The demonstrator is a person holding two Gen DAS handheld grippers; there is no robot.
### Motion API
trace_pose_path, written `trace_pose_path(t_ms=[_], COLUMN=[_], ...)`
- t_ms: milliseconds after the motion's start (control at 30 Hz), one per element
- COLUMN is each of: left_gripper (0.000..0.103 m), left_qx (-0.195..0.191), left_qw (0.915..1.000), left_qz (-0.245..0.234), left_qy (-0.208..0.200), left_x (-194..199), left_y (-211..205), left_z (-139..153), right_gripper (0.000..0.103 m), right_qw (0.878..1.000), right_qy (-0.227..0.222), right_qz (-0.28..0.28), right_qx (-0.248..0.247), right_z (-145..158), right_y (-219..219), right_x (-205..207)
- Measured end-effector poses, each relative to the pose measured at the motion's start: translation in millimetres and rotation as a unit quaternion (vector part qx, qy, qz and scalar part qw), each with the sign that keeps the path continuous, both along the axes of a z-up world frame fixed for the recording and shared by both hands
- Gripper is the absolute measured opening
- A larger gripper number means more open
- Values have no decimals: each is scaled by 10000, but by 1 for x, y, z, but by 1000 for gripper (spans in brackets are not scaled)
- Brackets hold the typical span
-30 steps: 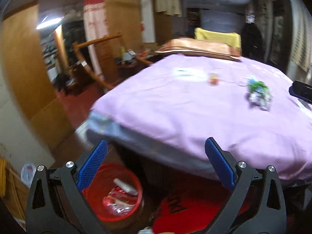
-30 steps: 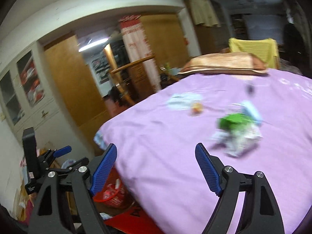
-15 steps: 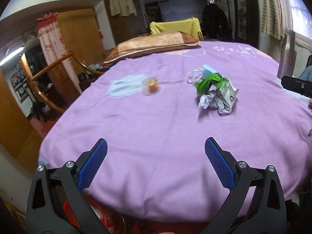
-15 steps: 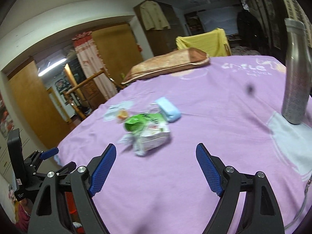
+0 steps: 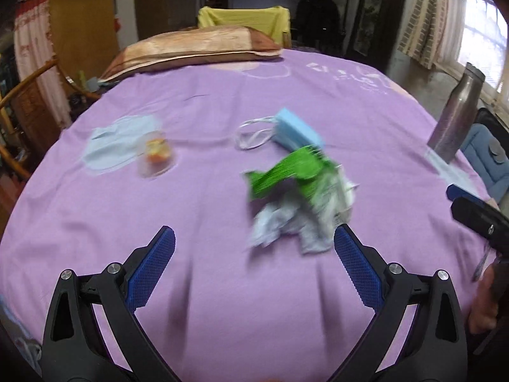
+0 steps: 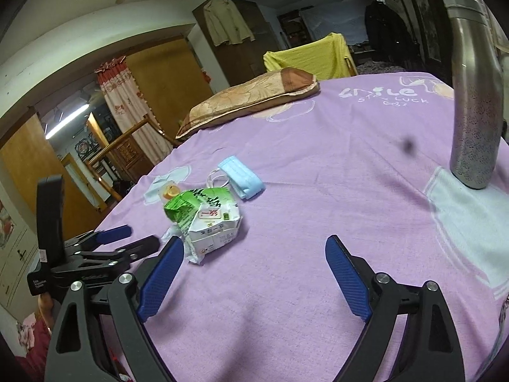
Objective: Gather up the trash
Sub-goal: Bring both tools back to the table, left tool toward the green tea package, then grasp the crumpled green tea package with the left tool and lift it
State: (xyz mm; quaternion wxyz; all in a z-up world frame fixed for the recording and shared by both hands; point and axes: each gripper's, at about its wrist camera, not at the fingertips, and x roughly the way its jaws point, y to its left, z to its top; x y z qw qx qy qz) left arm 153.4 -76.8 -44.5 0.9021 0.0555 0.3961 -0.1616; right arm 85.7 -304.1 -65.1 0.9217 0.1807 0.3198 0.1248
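Both grippers have swung up from the floor side and closed in on the crumpled green-and-white wrapper, which now sits just ahead of the left gripper. Left gripper: jaws spread wide, empty, blue ribbed pads. Right gripper: also wide open, holding nothing, wrapper just beyond its left pad. Folded blue face mask with white loops lies just behind the wrapper; small clear plastic cup farther left of it. Purple cloth is soft, wrinkled, bare right of the wrapper out to the upright textured steel bottle near the edge. Satin pillow far behind.
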Motion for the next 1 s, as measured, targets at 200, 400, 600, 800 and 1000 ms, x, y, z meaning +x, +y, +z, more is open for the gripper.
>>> trace_pose_path(t_ms=[200, 400, 600, 800, 1000], left_gripper=[96, 97, 97, 97, 97], left_qx=[-34, 348, 144, 70, -411], left_qw=[9996, 9994, 9968, 9896, 9953], left_qz=[-286, 58, 773, 1433, 875], left_qy=[-68, -36, -155, -96, 6], left_x=[23, 56, 41, 4, -2], left_y=[-49, -54, 46, 120, 88], left_z=[2, -7, 11, 17, 22], right_gripper=[89, 89, 89, 89, 89], right_qw=[9998, 9995, 9997, 9998, 9996], right_qy=[91, 155, 133, 113, 201], right_qz=[-182, -260, -204, -137, -169], right_qx=[89, 82, 76, 45, 71], right_z=[-3, -4, -3, -2, -4], right_y=[-7, -8, -7, -4, -5], right_x=[1, 3, 1, 0, 2])
